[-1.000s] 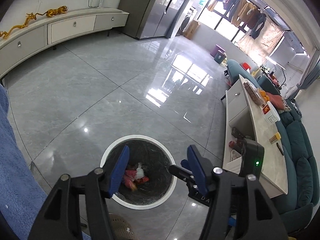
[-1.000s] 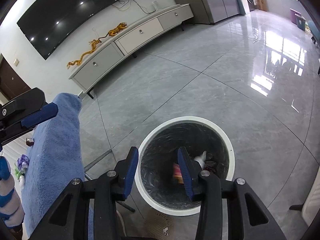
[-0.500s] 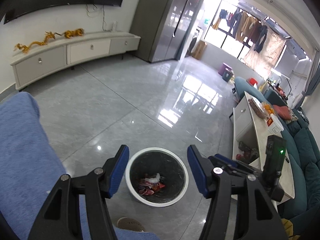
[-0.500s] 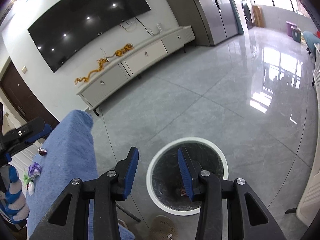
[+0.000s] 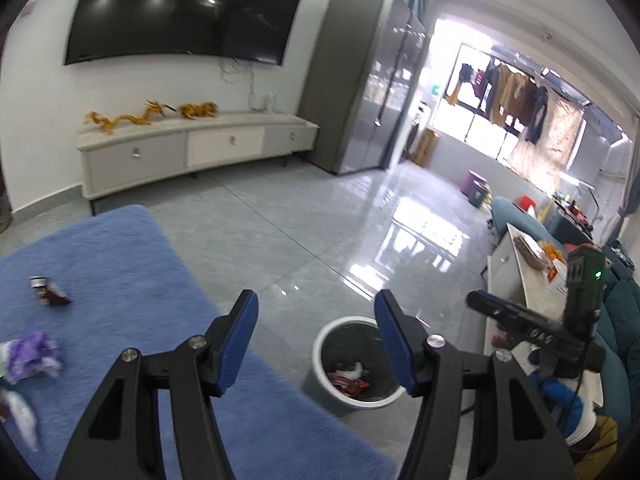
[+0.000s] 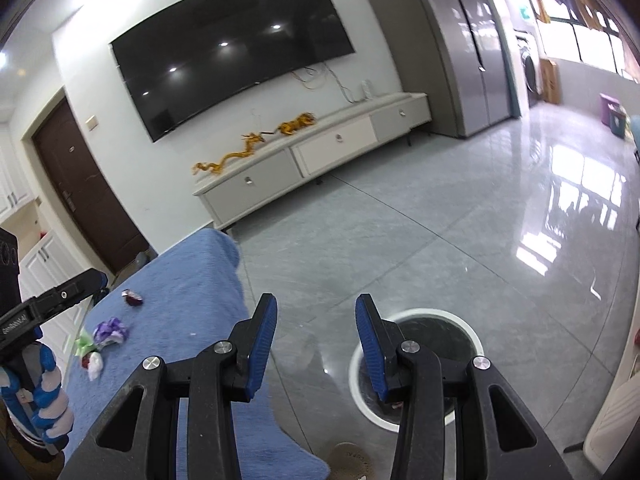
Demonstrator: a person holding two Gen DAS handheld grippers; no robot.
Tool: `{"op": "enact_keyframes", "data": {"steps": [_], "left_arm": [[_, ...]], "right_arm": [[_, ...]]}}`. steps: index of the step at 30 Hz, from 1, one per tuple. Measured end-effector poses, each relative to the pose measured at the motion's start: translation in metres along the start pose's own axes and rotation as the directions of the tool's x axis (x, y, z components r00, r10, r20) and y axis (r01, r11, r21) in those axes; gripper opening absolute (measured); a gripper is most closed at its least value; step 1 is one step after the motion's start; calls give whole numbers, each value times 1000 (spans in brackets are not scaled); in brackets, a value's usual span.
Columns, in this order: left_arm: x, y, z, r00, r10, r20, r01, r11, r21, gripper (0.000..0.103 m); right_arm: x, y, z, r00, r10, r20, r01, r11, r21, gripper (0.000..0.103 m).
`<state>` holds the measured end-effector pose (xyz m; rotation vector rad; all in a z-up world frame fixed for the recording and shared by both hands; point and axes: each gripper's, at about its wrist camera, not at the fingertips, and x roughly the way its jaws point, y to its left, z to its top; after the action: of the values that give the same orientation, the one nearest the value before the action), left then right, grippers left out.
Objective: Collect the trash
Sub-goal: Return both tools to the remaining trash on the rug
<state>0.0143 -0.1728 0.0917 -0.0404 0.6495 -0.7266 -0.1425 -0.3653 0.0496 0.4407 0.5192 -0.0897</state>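
Observation:
A white round trash bin (image 5: 326,344) with a black liner stands on the grey floor and holds several wrappers (image 5: 347,376); it also shows in the right wrist view (image 6: 434,314). My left gripper (image 5: 316,340) is open and empty, high above the bin's left side. My right gripper (image 6: 316,340) is open and empty, left of the bin. On the blue cloth (image 5: 120,280) lie a dark wrapper (image 5: 46,290), a purple wrapper (image 5: 30,354) and a white scrap (image 5: 20,416). They show in the right wrist view too: dark wrapper (image 6: 132,298), purple wrapper (image 6: 110,330), white scrap (image 6: 94,362).
A white TV cabinet (image 5: 192,152) stands under a wall TV (image 5: 184,12). A grey tall cupboard (image 5: 356,92) is at the back. A white side table (image 5: 520,280) and teal sofa (image 5: 624,312) are on the right. A slipper (image 6: 352,462) lies by the bin.
Both grippers rose and pulled back from over the bin. The views tilted up and left, so the blue cloth with its wrappers came into sight. Both stayed open.

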Motion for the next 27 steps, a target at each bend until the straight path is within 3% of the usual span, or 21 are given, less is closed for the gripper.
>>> {"op": "enact_keyframes", "data": {"steps": [6,8,14,21,23,27], "left_arm": [[-63,49,-11,991,95,90,-93,995,-23,63],[-86,66,-17,984,125,125,-122,992,-36,68],[-136,126,-36,960,222,170,-209,974,-93,69],[-169,229,-77,911,396,112,-372,909,-186,69],[-173,258,-90,896,438,76,-416,886,-204,69],[-169,292,-111,872,489,15,-476,857,-196,69]], "right_arm": [[-6,54,10,998,56,22,-54,995,-84,43],[-5,72,11,997,77,23,-74,991,-108,46],[8,132,16,988,152,-8,-150,968,-201,53],[46,198,12,971,219,-96,-238,924,-298,67],[63,223,6,964,232,-133,-263,908,-325,79],[101,264,-9,939,263,-223,-331,866,-374,84]]}}
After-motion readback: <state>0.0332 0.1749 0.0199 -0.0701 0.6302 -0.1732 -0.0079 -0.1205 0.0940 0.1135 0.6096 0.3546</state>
